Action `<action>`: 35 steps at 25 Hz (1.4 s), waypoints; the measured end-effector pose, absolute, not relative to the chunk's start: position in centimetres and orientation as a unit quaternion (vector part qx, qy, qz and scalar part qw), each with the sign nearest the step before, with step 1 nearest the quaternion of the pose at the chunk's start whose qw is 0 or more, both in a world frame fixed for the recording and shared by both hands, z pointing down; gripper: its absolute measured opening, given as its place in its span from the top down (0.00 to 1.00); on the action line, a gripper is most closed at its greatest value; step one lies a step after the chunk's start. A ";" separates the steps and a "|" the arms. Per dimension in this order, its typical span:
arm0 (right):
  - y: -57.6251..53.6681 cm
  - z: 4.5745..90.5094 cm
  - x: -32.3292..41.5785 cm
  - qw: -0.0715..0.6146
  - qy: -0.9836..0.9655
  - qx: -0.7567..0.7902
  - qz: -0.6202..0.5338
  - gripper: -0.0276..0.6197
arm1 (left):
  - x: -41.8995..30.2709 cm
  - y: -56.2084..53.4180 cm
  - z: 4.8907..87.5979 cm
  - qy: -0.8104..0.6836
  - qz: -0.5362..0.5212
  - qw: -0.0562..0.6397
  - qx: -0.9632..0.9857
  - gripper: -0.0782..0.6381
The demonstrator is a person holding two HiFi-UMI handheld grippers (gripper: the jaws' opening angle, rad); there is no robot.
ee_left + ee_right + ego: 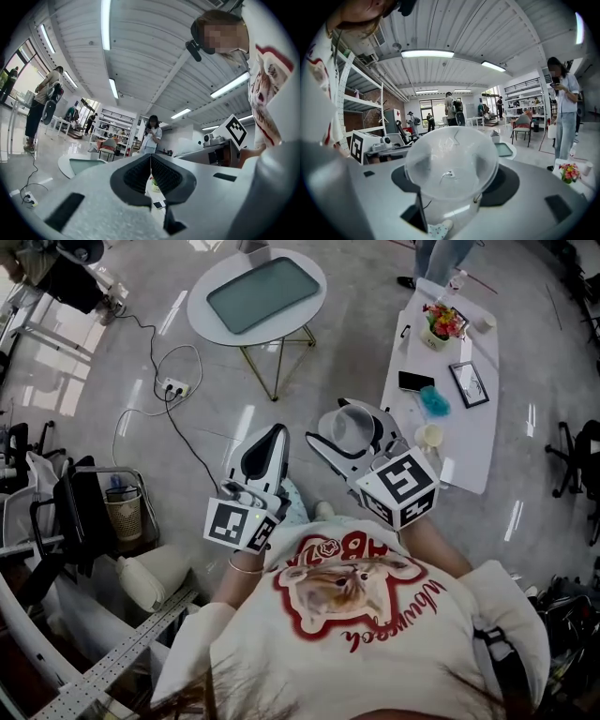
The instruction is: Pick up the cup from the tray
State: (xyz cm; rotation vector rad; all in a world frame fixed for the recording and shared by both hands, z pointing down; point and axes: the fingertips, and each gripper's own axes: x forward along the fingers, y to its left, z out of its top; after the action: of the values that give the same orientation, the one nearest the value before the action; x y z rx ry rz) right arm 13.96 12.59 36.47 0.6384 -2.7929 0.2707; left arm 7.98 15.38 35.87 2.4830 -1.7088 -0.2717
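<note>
Clear round cup point(451, 159) pinched between right gripper point(454, 183) jaws | left gripper point(151, 174) jaws pressed together | smooth rounded tray point(263, 293) seen well beyond

Cup point(451, 161): clear plastic, clamped between the right gripper's point(352, 432) jaws, mouth turned back toward the gripper body, base pointing outward. Tray point(263, 293): teal rounded rectangle, flat on round white table point(208, 294), well ahead-left of that gripper.

Open floor point(356, 352) ahead, round table point(198, 301) beyond, cluttered long table point(469, 442) right
</note>
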 end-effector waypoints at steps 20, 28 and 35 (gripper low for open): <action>16.5 33.9 14.2 0.109 -0.965 0.226 0.078 0.46 | 9.3 20.6 34.4 -0.553 -0.071 0.054 0.828 0.87; 17.3 33.8 13.8 0.100 -0.964 0.228 0.090 0.46 | 8.6 21.1 34.1 -0.552 -0.075 0.051 0.829 0.87; 17.8 33.8 13.0 0.106 -0.963 0.235 0.085 0.47 | 7.5 21.5 33.9 -0.556 -0.080 0.050 0.826 0.87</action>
State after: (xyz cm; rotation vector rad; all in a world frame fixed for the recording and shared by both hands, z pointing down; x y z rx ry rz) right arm 13.04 17.78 33.82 0.6910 -2.8360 0.2508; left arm 7.53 21.46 33.94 2.5161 -1.6926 -0.2444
